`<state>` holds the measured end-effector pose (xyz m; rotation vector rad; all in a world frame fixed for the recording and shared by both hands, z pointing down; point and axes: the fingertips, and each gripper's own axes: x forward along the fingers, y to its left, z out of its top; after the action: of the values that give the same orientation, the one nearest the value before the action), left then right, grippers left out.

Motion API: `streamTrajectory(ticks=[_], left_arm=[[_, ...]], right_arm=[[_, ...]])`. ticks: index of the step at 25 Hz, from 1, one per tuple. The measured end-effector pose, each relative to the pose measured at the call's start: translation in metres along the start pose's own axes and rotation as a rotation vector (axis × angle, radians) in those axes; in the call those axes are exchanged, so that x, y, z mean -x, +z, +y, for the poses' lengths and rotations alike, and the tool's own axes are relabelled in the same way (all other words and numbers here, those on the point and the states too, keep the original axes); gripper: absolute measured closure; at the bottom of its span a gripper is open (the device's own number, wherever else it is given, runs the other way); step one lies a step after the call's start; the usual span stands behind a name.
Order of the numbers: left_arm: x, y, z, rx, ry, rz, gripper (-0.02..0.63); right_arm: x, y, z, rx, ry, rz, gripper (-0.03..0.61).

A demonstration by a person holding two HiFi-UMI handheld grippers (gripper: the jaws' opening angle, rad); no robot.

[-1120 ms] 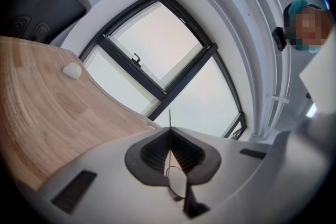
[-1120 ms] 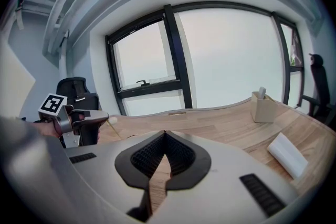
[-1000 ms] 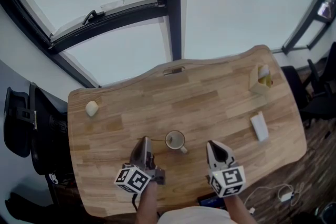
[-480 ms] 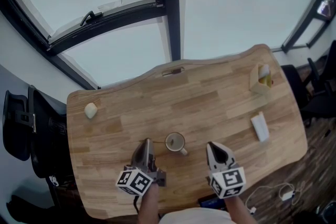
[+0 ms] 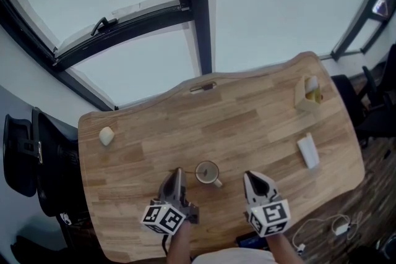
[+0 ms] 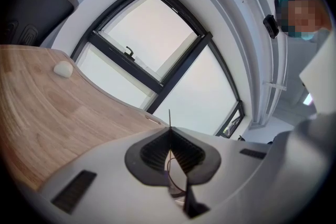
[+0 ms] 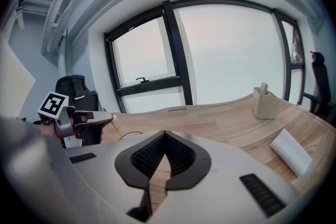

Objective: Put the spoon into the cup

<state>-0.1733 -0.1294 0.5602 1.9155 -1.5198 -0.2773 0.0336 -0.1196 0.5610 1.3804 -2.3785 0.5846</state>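
A small cup (image 5: 207,173) with its handle to the right stands on the wooden table (image 5: 247,120), near the front edge. My left gripper (image 5: 178,174) hovers just left of the cup, shut on a thin spoon (image 6: 169,119) whose slim stem pokes out past the jaw tips. In the right gripper view the left gripper (image 7: 107,118) shows at the left with the stem slanting down from its tip. My right gripper (image 5: 255,177) sits right of the cup, apart from it. Its jaws (image 7: 164,134) meet at the tip with nothing between them.
A pale lump (image 5: 106,136) lies at the table's far left. A wooden holder box (image 5: 307,94) stands at the far right, with a white block (image 5: 307,151) nearer. Windows rise behind the table, a black chair (image 5: 25,151) stands to the left, and cables lie on the floor at right.
My left gripper has edged slightly right toward the cup and rolled a little. The right gripper has kept still. The head view has shifted a bit.
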Motion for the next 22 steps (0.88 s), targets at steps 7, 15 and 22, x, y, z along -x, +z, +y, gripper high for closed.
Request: streamTrajectory(ticks=[7,15,22], left_arm=[[-0.003,-0.005,-0.002,-0.034,-0.003,0.029,0.612],[-0.007,-0.011,-0.001,-0.027,-0.005,0.041,0.612],[-0.010,-0.015,-0.001,-0.019,-0.005,0.050,0.612]], right_arm=[[-0.002,0.000,-0.004,-0.011,-0.011,0.000,0.581],[-0.003,-0.001,-0.008,-0.019,-0.011,-0.001,0.581],[-0.004,-0.002,-0.009,-0.021,-0.014,0.004,0.581]])
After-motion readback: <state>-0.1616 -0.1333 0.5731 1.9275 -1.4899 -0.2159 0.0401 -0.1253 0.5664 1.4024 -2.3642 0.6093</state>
